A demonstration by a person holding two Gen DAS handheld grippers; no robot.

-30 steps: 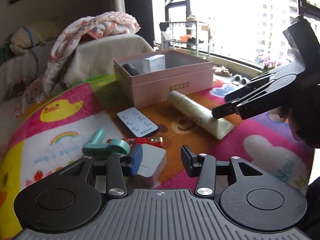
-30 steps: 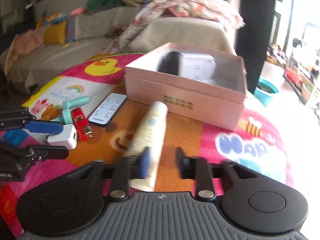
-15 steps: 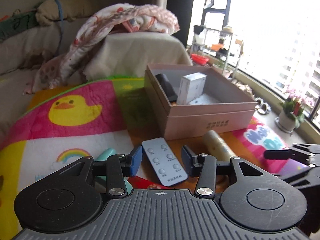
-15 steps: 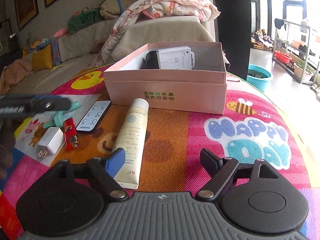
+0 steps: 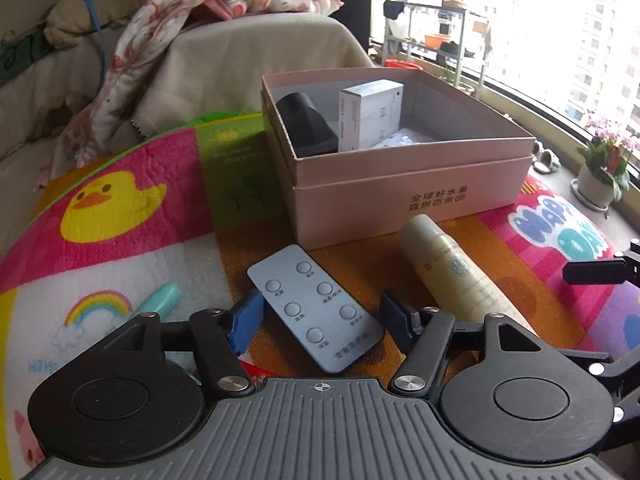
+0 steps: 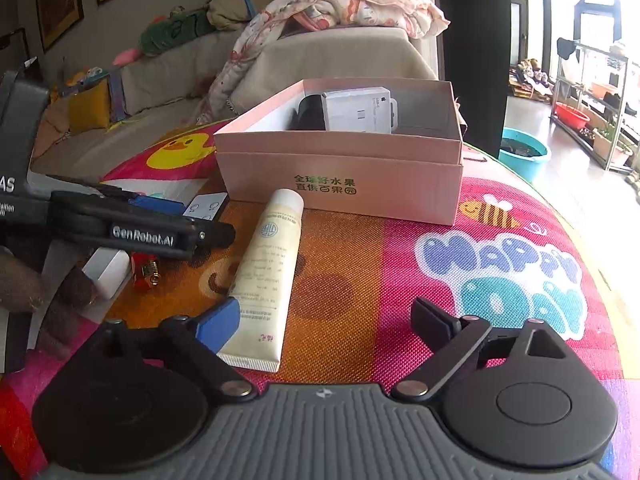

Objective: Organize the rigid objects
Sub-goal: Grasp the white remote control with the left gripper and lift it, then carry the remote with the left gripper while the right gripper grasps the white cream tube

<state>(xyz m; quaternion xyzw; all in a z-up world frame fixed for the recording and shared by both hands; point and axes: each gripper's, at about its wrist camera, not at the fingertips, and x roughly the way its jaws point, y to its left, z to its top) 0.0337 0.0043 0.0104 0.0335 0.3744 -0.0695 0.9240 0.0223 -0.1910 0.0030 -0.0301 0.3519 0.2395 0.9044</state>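
Your left hand-held gripper (image 5: 320, 318) hangs low over the colourful play mat (image 5: 120, 216), its jaws opening, with the grey remote control (image 5: 316, 312) lying flat on the mat between the fingertips and no pad pressing on it. Just right of the remote lies the cream tube (image 5: 456, 276), cap end toward the pink cardboard box (image 5: 400, 196), which stands open close behind both. Inside the box a black object (image 5: 308, 128) leans beside a white carton (image 5: 372, 114). A mint-green handle (image 5: 160, 300) pokes out past your left finger.

Your right hand-held gripper (image 6: 324, 320) is also opening, nothing pinched; the tube's crimped end (image 6: 260, 344) sits just inside its blue-padded finger (image 6: 218, 326). In the right wrist view your left gripper crosses in front of the remote, and below it lie a white charger plug (image 6: 108, 272) and a red lighter (image 6: 145, 270), side by side. A sofa with a patterned blanket (image 6: 344, 8) stands behind the box.
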